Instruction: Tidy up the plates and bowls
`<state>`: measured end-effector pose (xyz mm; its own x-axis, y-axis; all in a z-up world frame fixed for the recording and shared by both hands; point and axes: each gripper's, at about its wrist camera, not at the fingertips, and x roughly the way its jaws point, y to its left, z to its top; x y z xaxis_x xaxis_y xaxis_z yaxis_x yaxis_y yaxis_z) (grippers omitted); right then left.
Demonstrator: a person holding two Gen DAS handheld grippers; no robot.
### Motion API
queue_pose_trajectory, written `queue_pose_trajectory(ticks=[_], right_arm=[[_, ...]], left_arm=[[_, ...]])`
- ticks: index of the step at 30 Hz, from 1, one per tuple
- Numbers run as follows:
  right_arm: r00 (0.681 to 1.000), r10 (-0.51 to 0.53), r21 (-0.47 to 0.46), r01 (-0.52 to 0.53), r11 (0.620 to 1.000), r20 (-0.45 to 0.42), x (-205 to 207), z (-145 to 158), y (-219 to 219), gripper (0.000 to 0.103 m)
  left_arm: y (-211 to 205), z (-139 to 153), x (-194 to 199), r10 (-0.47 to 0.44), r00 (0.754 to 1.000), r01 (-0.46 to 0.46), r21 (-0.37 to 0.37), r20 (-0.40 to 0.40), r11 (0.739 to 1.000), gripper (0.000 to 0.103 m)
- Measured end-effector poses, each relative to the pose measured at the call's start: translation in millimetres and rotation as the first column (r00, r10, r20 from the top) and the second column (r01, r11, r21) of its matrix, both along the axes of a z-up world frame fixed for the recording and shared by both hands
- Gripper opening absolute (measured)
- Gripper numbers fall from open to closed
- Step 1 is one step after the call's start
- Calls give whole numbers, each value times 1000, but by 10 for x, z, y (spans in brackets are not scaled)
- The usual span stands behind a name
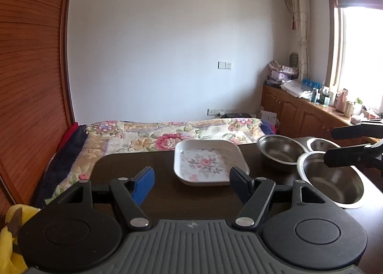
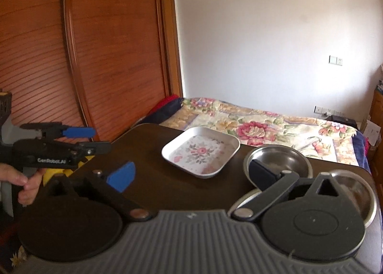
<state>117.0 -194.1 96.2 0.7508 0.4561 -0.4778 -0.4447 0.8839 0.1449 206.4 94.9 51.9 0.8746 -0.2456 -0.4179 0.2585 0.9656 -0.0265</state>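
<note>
The only text that can be read is "GenRobot.AI", printed in white letters on the black side of the left tongs (image 2: 95,140), seen in the right wrist view. A small logo mark sits on the grey ribbed body of each tongs near the camera, but it is too small to read.

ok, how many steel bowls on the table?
3. Far bowl sits right of the floral square plate; near bowl is closest; a third is mostly hidden behind it. More may be hidden.
</note>
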Motion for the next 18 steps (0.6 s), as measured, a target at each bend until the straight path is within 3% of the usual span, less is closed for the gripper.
queue_pose_trajectory(ticks=[8, 18], right_arm=[[990, 18, -9, -20, 1000, -141, 578, -102, 226, 66], [966, 16, -47, -29, 998, -258, 1038, -274, 383, 59]], left_arm=[[74, -54, 569, -17, 998, 18, 15, -63, 1000, 79], [19, -206, 1118, -43, 990, 50, 48, -137, 998, 72]])
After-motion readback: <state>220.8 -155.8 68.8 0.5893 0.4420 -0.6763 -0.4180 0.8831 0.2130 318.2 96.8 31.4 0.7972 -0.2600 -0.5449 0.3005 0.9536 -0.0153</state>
